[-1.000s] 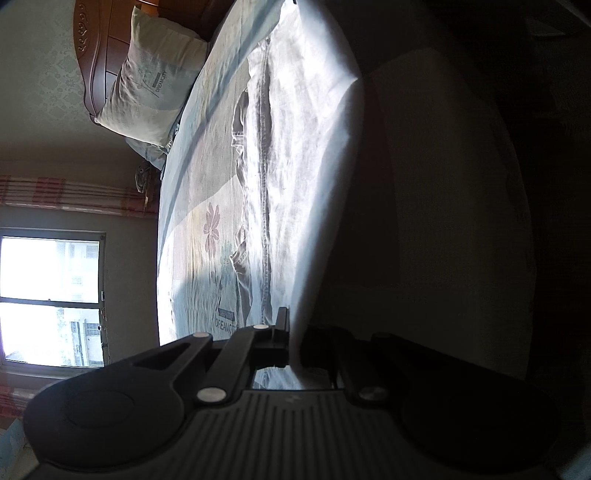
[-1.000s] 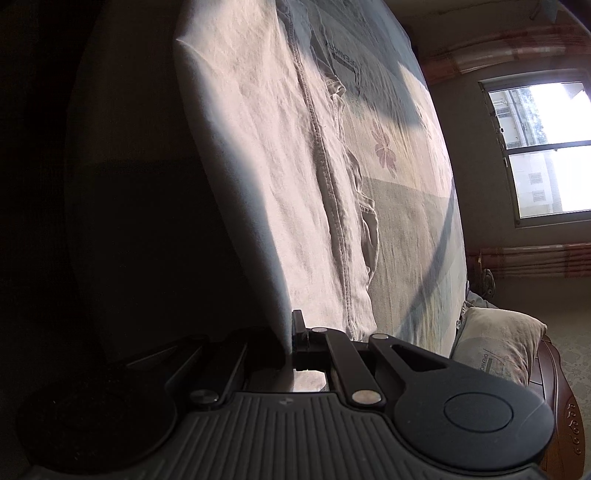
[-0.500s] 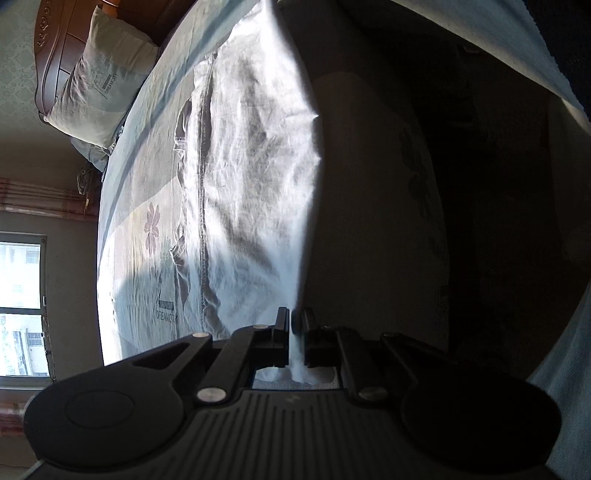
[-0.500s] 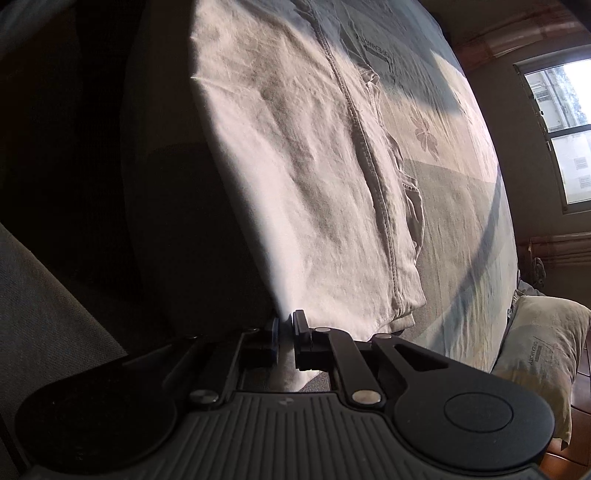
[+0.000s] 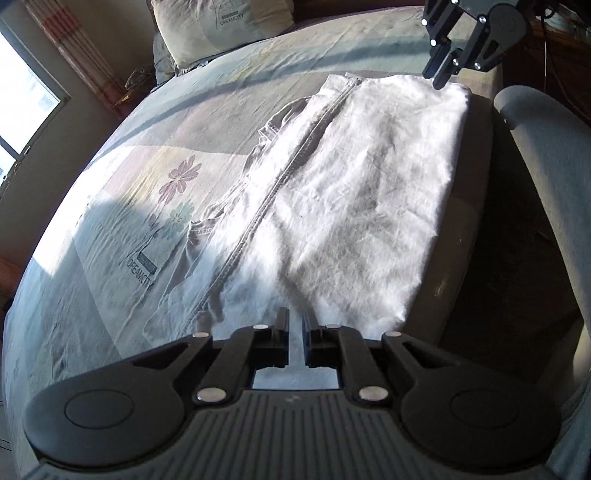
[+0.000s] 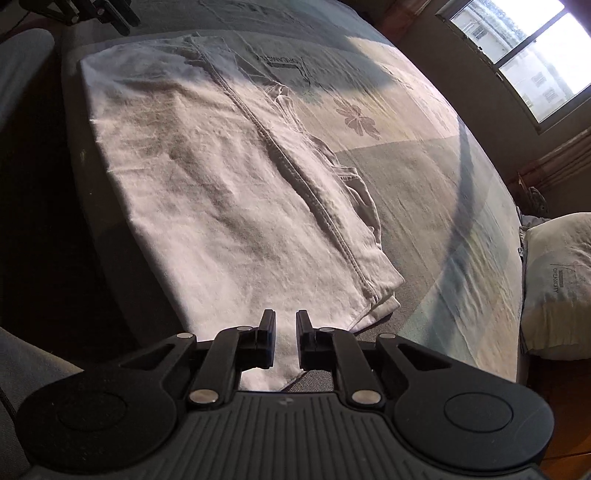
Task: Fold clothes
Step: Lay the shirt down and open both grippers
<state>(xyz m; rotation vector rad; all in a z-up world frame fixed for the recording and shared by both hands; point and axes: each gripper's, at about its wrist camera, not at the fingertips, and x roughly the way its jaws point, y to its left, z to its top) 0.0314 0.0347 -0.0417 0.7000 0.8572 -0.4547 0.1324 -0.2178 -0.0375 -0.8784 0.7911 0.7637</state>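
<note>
A white garment (image 5: 351,184) with a stitched seam lies folded and flat on the bed, along its near edge. In the right wrist view the same garment (image 6: 221,184) fills the middle. My left gripper (image 5: 295,317) hovers just above one end of it, jaws a narrow gap apart and nothing pinched; cloth shows below the gap. My right gripper (image 6: 286,319) hangs over the opposite end, its jaws opening, with no cloth between the pads. Each gripper shows in the other's view: the right gripper (image 5: 443,74), the left gripper (image 6: 110,14).
The pale flowered bed sheet (image 5: 166,155) (image 6: 424,166) spreads beyond the garment. A pillow (image 5: 221,26) (image 6: 557,280) lies at the head end. A window (image 5: 22,92) (image 6: 517,48) is on the far wall. A grey sleeve-like shape (image 5: 546,147) and the bed's dark side lie near me.
Both grippers have let go of the garment's edge, risen and rolled upright. The cloth that hung from their jaws now lies flat on the bed.
</note>
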